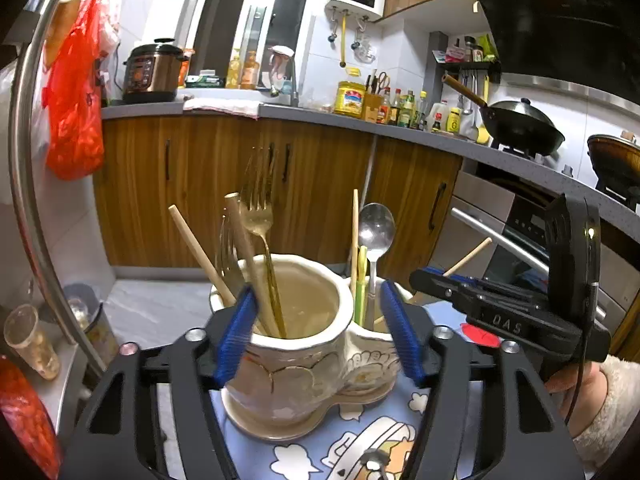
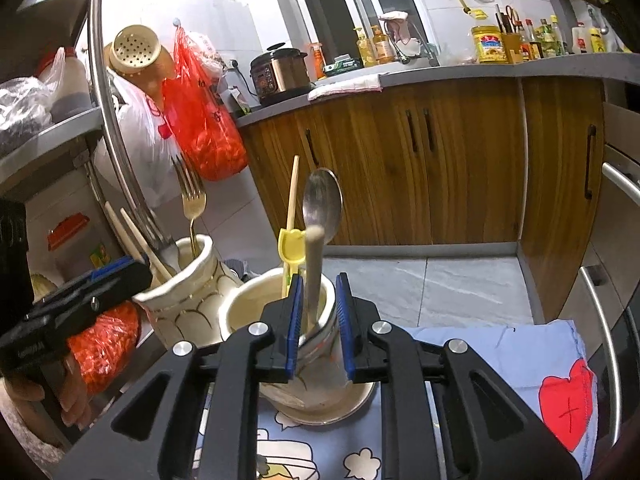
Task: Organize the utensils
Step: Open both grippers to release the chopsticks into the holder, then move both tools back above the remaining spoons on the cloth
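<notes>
Utensils are standing sorted in the ceramic double holder (image 1: 296, 364), a glazed cream piece with gilt scale relief, sitting on a cartoon-printed blue cloth (image 2: 500, 356) over the worktop. Its larger cup is taking the gold forks (image 1: 256, 208) and pale bamboo chopsticks (image 1: 200, 248), leaning on the rim so their handles fan outward; the smaller cup beside it is keeping the steel spoon (image 1: 376, 226) and yellow training chopsticks (image 2: 291, 242) upright. Left gripper (image 1: 320, 328) is straddling the larger cup, its ribbed blue fingers (image 1: 236, 340) wide apart and gripping nothing. Right gripper (image 2: 318, 320) is hovering at the smaller cup, fingers slightly parted around a wooden handle (image 2: 314, 268), seemingly released
</notes>
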Available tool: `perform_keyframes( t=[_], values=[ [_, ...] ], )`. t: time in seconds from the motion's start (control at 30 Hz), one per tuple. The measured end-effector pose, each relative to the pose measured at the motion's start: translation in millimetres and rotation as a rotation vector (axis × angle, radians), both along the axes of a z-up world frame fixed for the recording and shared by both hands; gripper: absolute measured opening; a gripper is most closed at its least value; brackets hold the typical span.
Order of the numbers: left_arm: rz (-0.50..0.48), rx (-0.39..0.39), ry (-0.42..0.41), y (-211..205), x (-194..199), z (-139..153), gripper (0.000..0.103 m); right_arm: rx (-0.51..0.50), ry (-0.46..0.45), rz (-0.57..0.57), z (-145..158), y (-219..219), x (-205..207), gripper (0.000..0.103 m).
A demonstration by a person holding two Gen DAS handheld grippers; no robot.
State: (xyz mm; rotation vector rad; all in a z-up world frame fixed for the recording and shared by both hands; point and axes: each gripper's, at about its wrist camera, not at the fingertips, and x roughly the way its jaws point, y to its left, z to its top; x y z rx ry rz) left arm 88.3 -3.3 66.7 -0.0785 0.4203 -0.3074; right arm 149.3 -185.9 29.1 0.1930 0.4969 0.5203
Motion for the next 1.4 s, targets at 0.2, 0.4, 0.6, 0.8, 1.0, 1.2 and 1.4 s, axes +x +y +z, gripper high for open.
perform_keyframes(
  t=[0.2,0.4,0.6,0.8,1.0,1.2,1.4],
  values=[
    [0.023,0.02,-0.002,1.2,-3.9,4.0,0.075,0.015,0.008,-0.013,3.1,-5.9,-1.6,0.05],
    [0.07,0.055,0.007,5.0,-18.5,13.5,0.082,0.0,0.01,-0.015,15.5,-9.0,-18.8,0.065],
    [0.127,0.064,0.025,13.0,-38.7,23.1,0.091,-0.038,0.032,-0.005,22.9,-8.1,-51.1,0.084],
    [0.155,0.095,0.047,10.2,-66.2,24.5,0.095,-0.09,0.054,-0.006,14.8,-5.5,-88.2,0.096],
    [0.164,0.085,0.115,7.8,-87.3,3.4,0.096,-0.14,0.138,0.0,-16.9,-3.3,-99.2,0.097],
    [0.201,0.084,0.182,11.0,-90.8,-34.0,0.097,-0.234,0.222,0.055,-51.5,8.4,-105.2,0.097],
    [0.219,0.088,0.242,15.2,-87.1,-63.2,0.097,-0.314,0.289,0.158,-72.3,26.5,-115.4,0.089]
  ],
)
